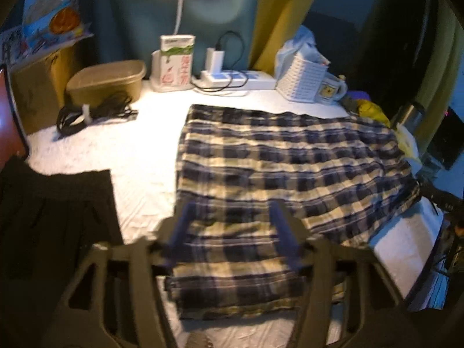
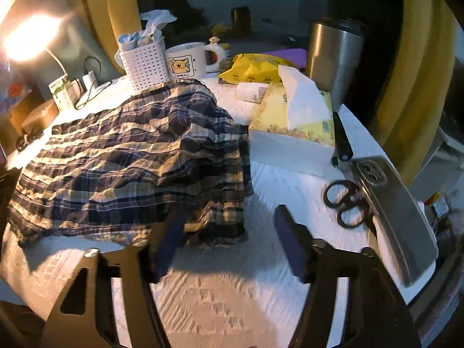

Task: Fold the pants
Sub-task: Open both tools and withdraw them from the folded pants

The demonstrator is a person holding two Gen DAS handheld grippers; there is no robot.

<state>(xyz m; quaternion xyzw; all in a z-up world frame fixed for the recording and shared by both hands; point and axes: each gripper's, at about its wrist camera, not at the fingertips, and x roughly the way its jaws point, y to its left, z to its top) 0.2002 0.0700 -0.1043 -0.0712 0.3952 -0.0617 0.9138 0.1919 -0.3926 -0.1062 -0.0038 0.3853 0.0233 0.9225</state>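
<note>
Lying folded on a white tablecloth [image 2: 220, 295]: plaid pants [image 1: 278, 168]; crowding round, basket [image 2: 145, 63], mug [image 2: 185, 61], scissors [image 2: 345, 203]. Hovering, fingers apart, empty: left gripper [image 1: 232, 226], right gripper [image 2: 229, 232].

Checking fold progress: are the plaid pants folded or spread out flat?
Folded at least once: the plaid pants lie doubled on the white table cover, stacked layered edges visible at their near end. Both grippers open, off the cloth.
</note>
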